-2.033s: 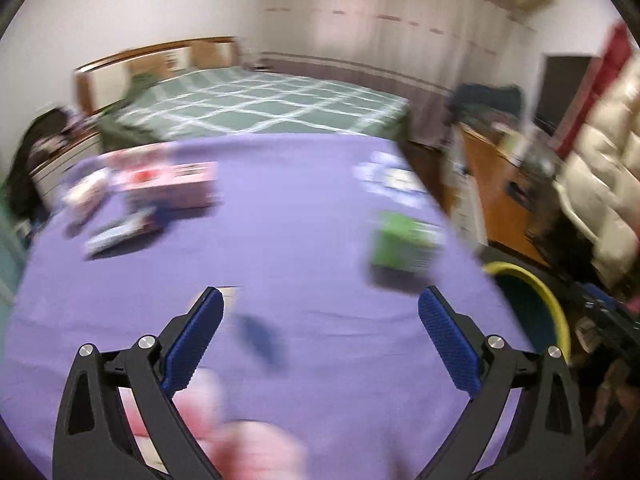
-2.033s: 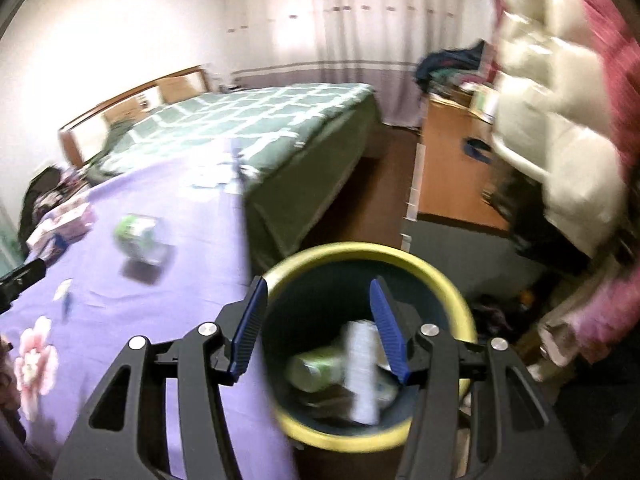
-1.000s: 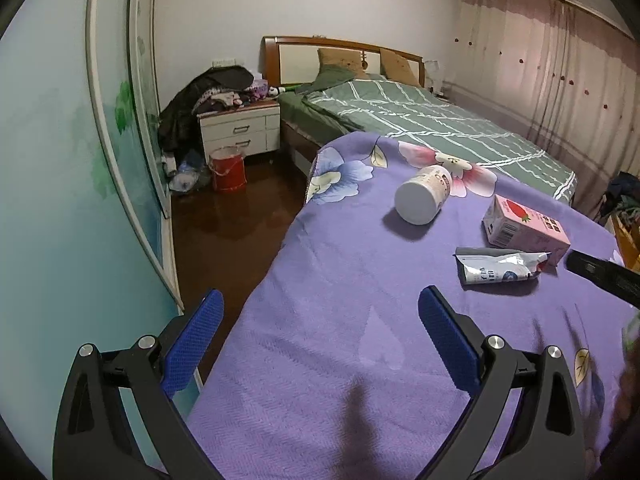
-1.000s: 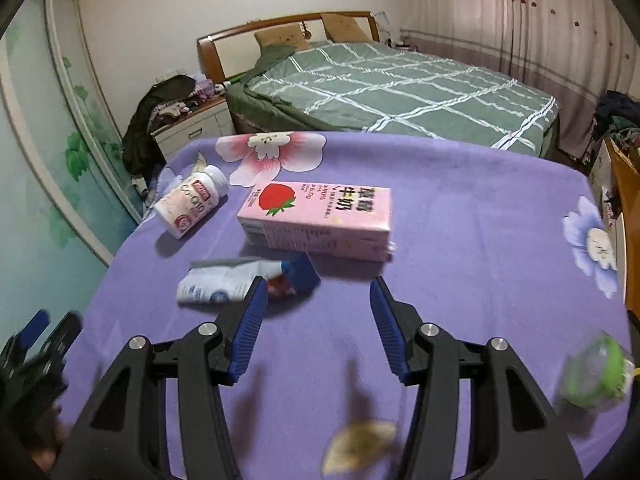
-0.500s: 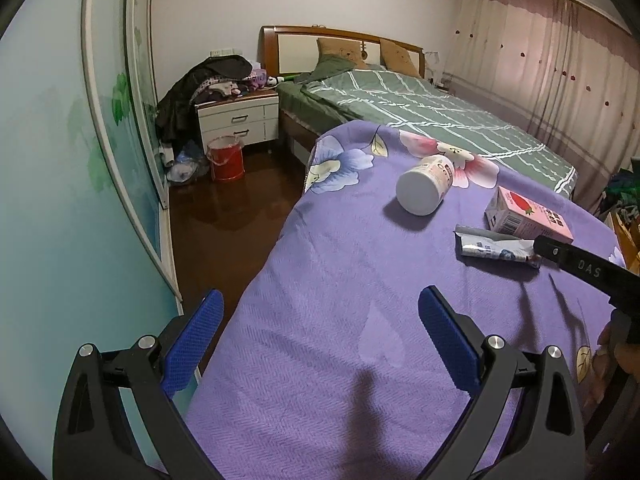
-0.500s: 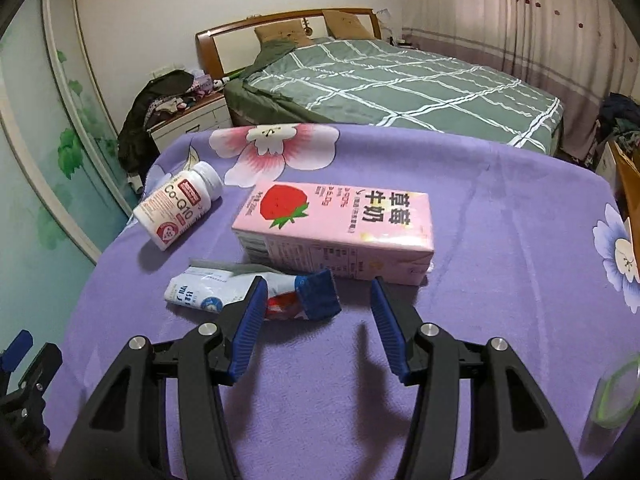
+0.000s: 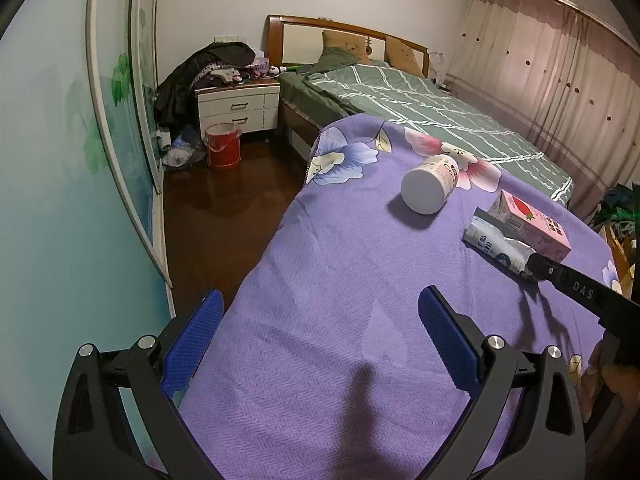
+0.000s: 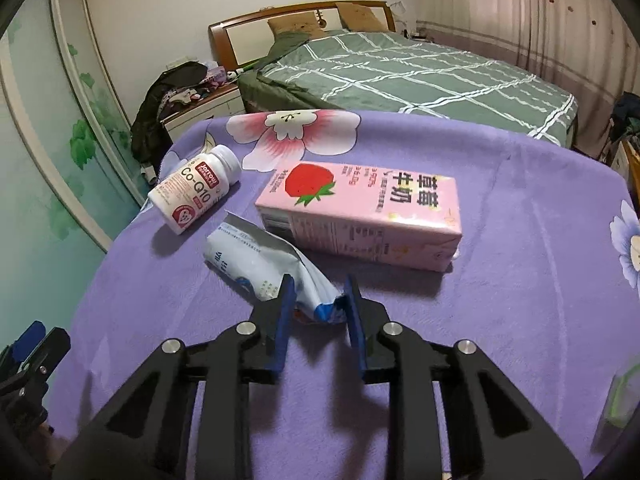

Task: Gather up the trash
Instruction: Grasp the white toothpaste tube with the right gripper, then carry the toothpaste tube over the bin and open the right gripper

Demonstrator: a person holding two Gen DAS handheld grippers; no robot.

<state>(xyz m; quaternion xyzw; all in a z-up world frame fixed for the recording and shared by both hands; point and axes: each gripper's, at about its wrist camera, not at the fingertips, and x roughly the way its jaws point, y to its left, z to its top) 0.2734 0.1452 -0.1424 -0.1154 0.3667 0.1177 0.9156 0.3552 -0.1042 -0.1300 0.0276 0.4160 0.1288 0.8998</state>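
A crumpled white-and-blue snack pouch (image 8: 260,264) lies on the purple cloth; my right gripper (image 8: 320,300) has closed around its near end. The pouch also shows in the left wrist view (image 7: 496,250) with the right gripper's black finger on it. A pink strawberry milk carton (image 8: 360,212) lies just behind the pouch, also in the left wrist view (image 7: 528,224). A white Co-Q10 bottle (image 8: 196,194) lies on its side to the left, also in the left wrist view (image 7: 430,188). My left gripper (image 7: 316,344) is open and empty over the table's near left edge.
The purple flowered tablecloth (image 8: 540,260) covers the table. A green-lidded container (image 8: 620,396) sits at the right edge. A green-quilted bed (image 8: 400,68) stands behind. A nightstand (image 7: 238,110) and a red bucket (image 7: 223,146) stand on the floor at left.
My right gripper moved forward onto the pouch and its jaws narrowed around the pouch's end. The left gripper's view stayed almost still.
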